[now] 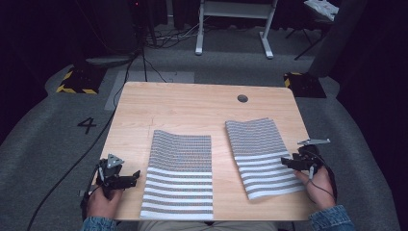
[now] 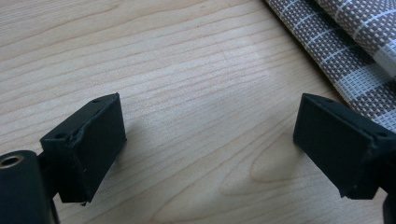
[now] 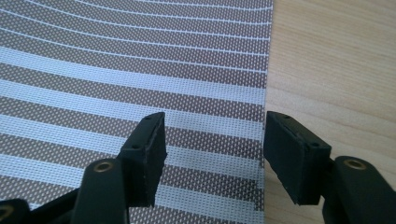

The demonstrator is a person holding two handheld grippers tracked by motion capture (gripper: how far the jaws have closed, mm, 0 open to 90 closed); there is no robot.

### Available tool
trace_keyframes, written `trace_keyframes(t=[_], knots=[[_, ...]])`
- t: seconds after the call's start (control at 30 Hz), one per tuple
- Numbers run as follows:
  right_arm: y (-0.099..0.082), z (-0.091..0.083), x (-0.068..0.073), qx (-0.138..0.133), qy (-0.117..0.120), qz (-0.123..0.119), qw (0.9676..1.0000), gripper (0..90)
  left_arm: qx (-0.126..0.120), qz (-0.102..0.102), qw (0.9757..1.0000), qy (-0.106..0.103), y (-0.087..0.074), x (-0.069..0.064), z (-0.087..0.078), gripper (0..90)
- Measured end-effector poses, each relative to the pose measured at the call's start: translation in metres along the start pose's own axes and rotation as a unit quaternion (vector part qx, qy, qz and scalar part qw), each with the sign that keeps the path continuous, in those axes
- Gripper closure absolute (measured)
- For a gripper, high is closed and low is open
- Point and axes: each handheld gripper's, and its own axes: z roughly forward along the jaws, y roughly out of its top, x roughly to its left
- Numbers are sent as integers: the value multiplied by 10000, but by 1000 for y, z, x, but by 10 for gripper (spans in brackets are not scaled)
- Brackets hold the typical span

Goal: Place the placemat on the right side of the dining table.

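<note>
With its jaws apart astride the edge of the right striped placemat (image 3: 140, 70), the right tool (image 1: 293, 162) may pinch only surface (image 1: 192, 103), while the left tool (image 1: 129, 179), also apart, waits beside the left placemat (image 1: 180, 173).

A light wooden table (image 1: 192, 103) with rounded corners stands on grey carpet (image 1: 43, 144). Near its far edge, toward one o'clock, is a small round cable hole (image 1: 242, 98). Two woven placemats with grey and white stripes lie flat on the tabletop, close together but apart. The left placemat (image 1: 179, 175) sits at about six o'clock, its near edge reaching the table's front edge. The right placemat (image 1: 262, 156) sits at about four o'clock, turned slightly so its far end leans toward eleven o'clock. The far half of the table is bare wood.
</note>
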Motion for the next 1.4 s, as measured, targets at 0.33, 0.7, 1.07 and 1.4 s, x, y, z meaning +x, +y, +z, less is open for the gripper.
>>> trace_keyframes(t=[0.33, 0.7, 1.07, 1.4], knots=[[-6, 8, -7, 45, 81, 229, 9997, 383, 0, 0, 10000, -1, 0, 0, 0, 93], [-5, 10, 3, 159, -169, -20, 9997, 376, 1, -3, 10000, -5, 0, 0, 0, 93], [-3, 10, 10, 234, -313, -168, 9991, 393, 0, 2, 10000, -1, 0, 0, 0, 93], [-4, 10, 8, 215, -355, 39, 9991, 367, 2, 0, 10000, -5, 0, 0, 0, 93]])
